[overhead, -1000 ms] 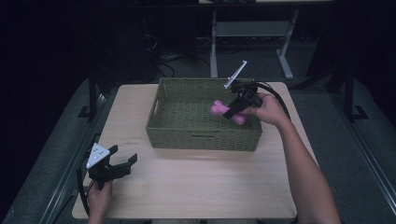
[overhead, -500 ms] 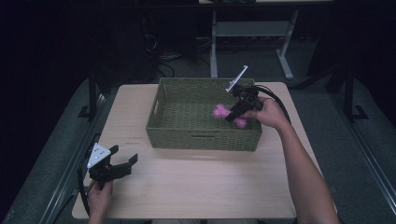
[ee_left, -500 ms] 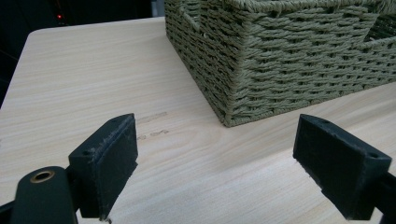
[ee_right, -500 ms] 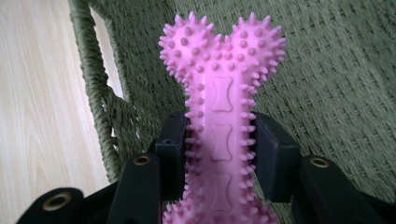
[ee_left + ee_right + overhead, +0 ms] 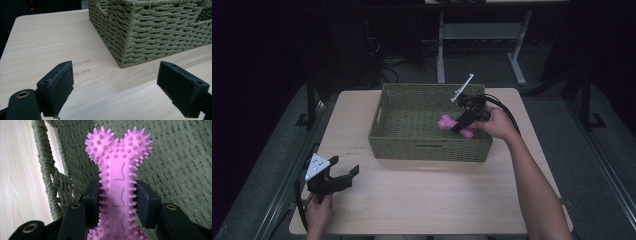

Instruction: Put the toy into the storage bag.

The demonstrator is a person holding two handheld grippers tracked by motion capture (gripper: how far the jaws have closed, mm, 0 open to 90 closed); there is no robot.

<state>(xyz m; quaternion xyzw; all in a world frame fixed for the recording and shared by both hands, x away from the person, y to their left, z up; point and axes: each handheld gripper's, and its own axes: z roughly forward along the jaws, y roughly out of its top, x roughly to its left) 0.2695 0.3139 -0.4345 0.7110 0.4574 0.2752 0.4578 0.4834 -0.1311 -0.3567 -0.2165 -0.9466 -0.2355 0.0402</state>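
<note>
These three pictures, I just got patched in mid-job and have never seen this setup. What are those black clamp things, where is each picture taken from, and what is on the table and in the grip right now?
No robot arm here: a person holds a two-jaw clamp tool in each hand. The wide picture comes from a fixed camera above the person's side of the table, looking forward and down. The other two come from cameras riding on each tool, looking along its own black jaws.

On the wooden table stands a green woven basket. The right gripper reaches over the basket's right end and is clamped on the middle of a pink spiky bone-shaped toy; its own view shows the jaws pressing both sides of the toy, with basket weave behind.

The left gripper sits near the table's front left corner, jaws wide apart with nothing between them, facing the basket's corner.
</note>
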